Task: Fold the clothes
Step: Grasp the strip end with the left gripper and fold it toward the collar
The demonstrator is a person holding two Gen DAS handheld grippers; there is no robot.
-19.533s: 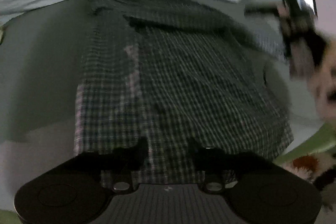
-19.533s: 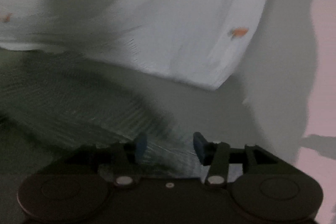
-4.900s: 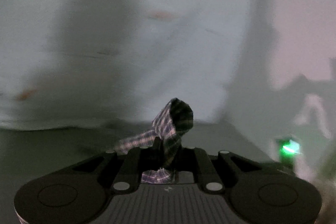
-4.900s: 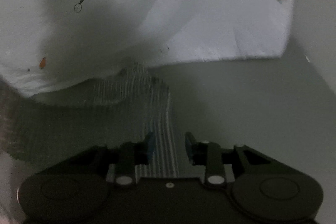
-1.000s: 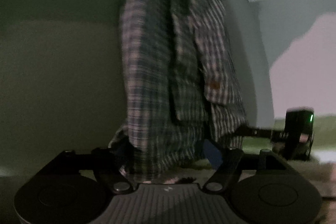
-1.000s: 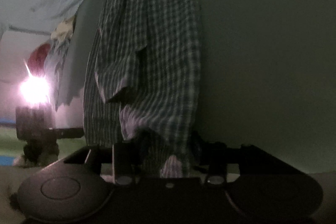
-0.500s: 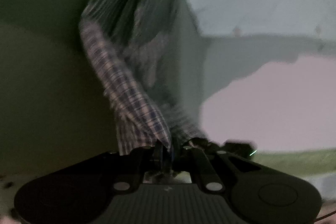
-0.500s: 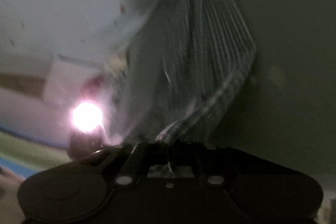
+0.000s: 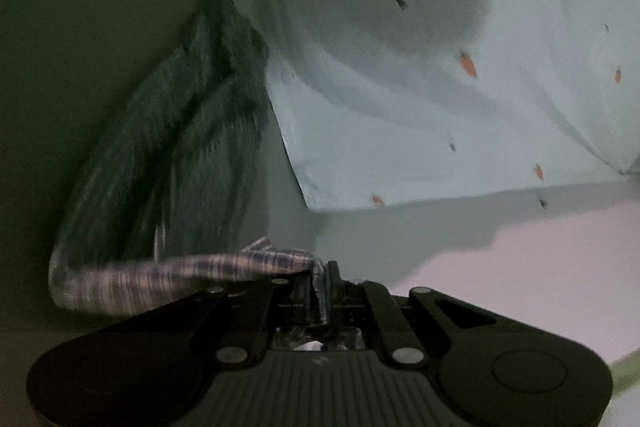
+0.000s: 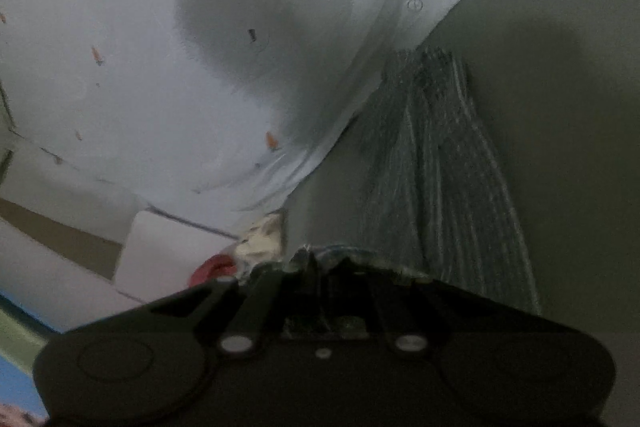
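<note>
In the left wrist view, the plaid shirt (image 9: 176, 155) stretched away across the dull green surface (image 9: 80, 67) on the left, blurred along its length, and its hem curled back in a pale checked band to the left gripper (image 9: 320, 279), whose jaws were pressed together on a pinch of that cloth. To the right of the shirt lay a white sheet printed with small orange carrots (image 9: 440, 75), one corner pointing toward the camera. In the right wrist view, the same sheet (image 10: 160, 87) filled the left side, with a red object (image 10: 212, 267) and a cream, crumpled thing (image 10: 262, 239) too blurred to identify just below its edge. The right gripper (image 10: 320, 267) was likewise clamped on the shirt's near edge, and the shirt (image 10: 440, 167) ran from it up the green surface (image 10: 560, 147) on the right.
</note>
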